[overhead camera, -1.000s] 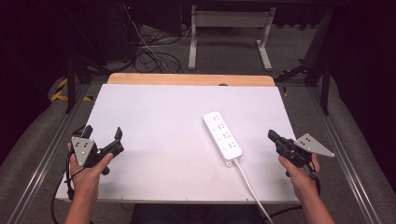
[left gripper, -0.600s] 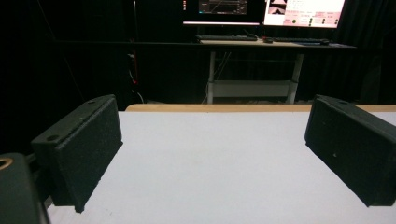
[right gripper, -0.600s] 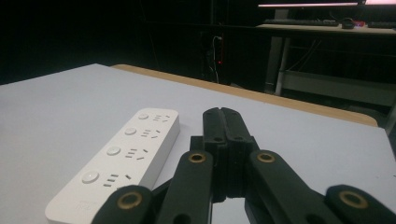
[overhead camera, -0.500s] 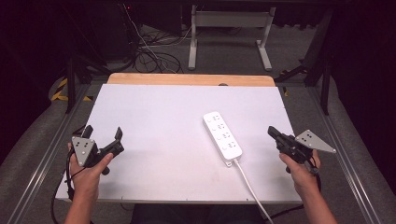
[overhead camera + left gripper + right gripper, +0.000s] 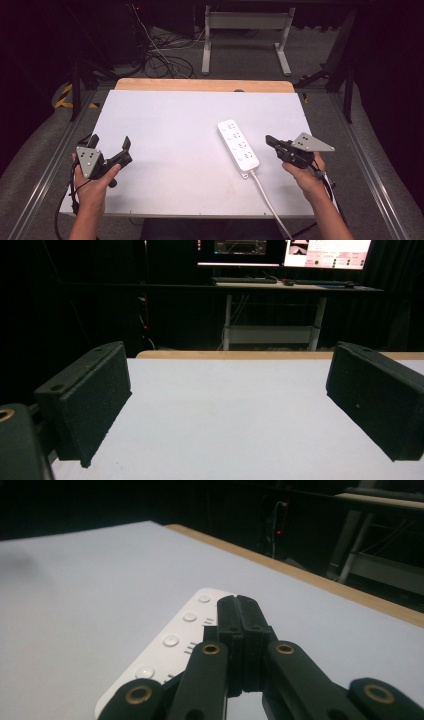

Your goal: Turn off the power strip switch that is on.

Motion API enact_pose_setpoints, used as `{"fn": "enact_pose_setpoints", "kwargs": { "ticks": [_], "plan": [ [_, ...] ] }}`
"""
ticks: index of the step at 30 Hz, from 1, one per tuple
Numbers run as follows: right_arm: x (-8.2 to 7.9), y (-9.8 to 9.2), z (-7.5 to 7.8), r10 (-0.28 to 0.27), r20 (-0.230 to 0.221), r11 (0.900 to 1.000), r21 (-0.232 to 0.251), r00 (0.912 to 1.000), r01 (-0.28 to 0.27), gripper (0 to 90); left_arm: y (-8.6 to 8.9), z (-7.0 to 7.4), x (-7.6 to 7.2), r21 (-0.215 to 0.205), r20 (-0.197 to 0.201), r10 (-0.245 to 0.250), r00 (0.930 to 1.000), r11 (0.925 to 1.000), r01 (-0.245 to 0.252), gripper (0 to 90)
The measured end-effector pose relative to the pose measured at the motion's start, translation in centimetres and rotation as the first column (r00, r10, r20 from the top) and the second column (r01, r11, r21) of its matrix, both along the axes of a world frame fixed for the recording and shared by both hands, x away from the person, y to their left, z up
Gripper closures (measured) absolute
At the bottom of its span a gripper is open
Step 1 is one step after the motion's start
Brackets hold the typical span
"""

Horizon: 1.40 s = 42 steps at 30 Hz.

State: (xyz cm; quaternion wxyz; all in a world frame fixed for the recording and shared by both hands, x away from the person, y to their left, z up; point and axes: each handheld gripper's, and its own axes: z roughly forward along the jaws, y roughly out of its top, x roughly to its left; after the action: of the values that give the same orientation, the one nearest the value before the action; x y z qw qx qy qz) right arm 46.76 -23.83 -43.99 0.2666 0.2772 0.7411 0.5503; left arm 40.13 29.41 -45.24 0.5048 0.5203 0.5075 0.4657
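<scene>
A long white plastic power strip (image 5: 238,145) with a trailing white cord (image 5: 267,200) lies right of centre on the white table top (image 5: 170,125), its length running near to far. It looks rigid, light and smooth, likely to slide if nudged; the narrow long sides probably offer the surest hold, away from the cord end. The right gripper (image 5: 275,142) hovers just right of the strip, jaws pressed together, tips aimed toward it. The left gripper (image 5: 111,148), well apart at the near left, has its jaws wide apart and empty.
</scene>
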Motion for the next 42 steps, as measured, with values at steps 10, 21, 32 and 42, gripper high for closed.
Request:
{"fn": "enact_pose_setpoints", "kwargs": {
  "ticks": [10,21,32,42],
  "plan": [
    [1.0,2.5,-0.2,0.143,-0.073,0.988,-0.055,0.9871,-0.147,90.0,0.0,-0.1,0.1,0.001,-0.005,-0.002,1.0000,1.0000,0.002,4.8],
    [1.8,5.0,-1.1,0.163,-0.260,0.971,-0.128,0.9519,-0.201,90.0,0.1,-0.1,0.1,0.005,-0.004,0.001,1.0000,1.0000,-0.001,5.0],
    [2.1,6.7,-2.3,0.163,-0.295,0.955,-0.194,0.9413,-0.226,89.4,0.1,-0.1,0.0,0.009,-0.005,0.000,1.0000,1.0000,0.000,5.1],
    [2.2,6.7,-2.8,0.149,-0.320,0.953,-0.207,0.9357,-0.222,89.8,0.0,-0.1,0.0,0.013,-0.006,-0.001,1.0000,0.9999,0.001,5.3]
  ]
}}
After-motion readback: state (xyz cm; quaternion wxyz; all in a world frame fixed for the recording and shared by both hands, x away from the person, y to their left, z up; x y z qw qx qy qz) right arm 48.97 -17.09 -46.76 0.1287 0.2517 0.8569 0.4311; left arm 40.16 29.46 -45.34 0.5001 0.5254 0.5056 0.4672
